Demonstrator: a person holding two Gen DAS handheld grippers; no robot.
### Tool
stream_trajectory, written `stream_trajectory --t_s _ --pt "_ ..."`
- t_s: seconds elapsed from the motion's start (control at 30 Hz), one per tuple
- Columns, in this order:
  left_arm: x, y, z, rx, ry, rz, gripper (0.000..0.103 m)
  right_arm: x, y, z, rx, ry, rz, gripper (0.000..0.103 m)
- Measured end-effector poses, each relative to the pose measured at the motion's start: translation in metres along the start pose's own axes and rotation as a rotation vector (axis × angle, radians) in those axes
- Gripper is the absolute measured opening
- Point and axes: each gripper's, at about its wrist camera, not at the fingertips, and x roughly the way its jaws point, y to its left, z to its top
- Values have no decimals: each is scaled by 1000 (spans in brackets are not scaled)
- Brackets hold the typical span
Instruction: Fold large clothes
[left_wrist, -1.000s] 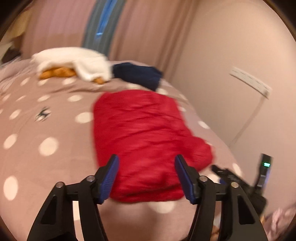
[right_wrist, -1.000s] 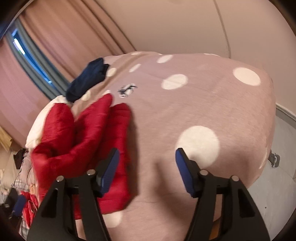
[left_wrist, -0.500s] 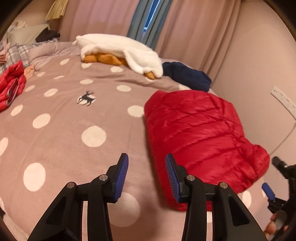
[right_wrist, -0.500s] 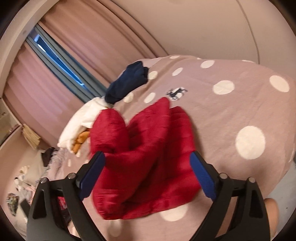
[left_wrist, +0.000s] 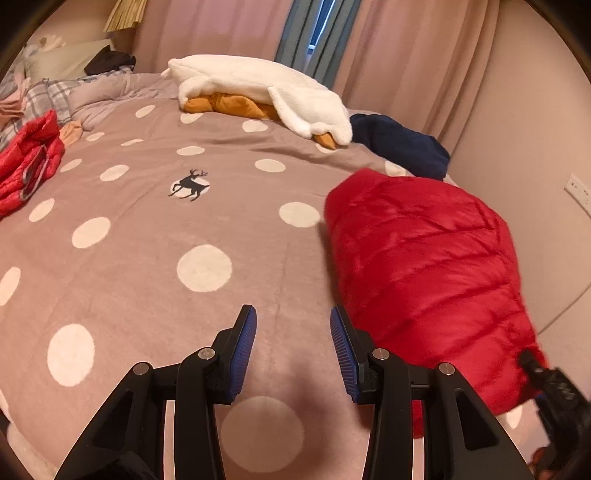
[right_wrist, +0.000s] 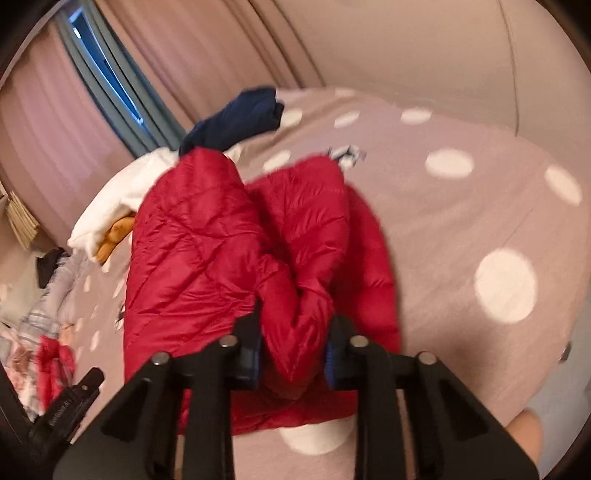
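Note:
A red puffy down jacket (left_wrist: 424, 266) lies folded near the right edge of a mauve polka-dot bed (left_wrist: 155, 236). My left gripper (left_wrist: 293, 347) is open and empty, hovering over bare blanket just left of the jacket. In the right wrist view my right gripper (right_wrist: 293, 354) is shut on a bunched fold of the red jacket (right_wrist: 207, 251) at its near end. The right gripper's dark body shows at the jacket's near corner in the left wrist view (left_wrist: 554, 391).
A white fleece over an orange garment (left_wrist: 258, 92) and a navy garment (left_wrist: 402, 146) lie at the far side. Another red jacket (left_wrist: 29, 162) and plaid bedding sit far left. A wall with a socket (left_wrist: 578, 192) runs close on the right.
My right gripper went from wide open above the jacket to closed on a fold of it. My left gripper swung left off the jacket and narrowed a little.

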Motion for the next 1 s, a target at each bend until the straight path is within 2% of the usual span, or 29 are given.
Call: stream_trajectory --t_s 0.13,0.23,0.37,0.43,0.57,0.73,0.9,1.0 --pt "5 1 2 -7 -1 17 42 -14 -14 6 21 -43 14 22" --pt "8 0 3 -13 -6 25 42 -6 -27 0 20 -30 -71 22" --pt "12 -3 5 -4 -22 53 42 30 -61 -22 89 86 -166 27" --pt "16 -3 5 -11 -13 52 42 47 -67 -33 50 85 -229 29" --pt "22 -5 6 -10 -3 68 42 58 -67 -31 22 104 -234 29" --pt "26 -8 5 -9 9 62 42 69 -72 -24 31 111 -184 29" --pt "25 -6 7 -12 -1 80 42 78 -58 -21 19 89 -224 29" --pt "24 -5 8 -14 -6 89 42 84 -52 -18 -2 99 -219 29"
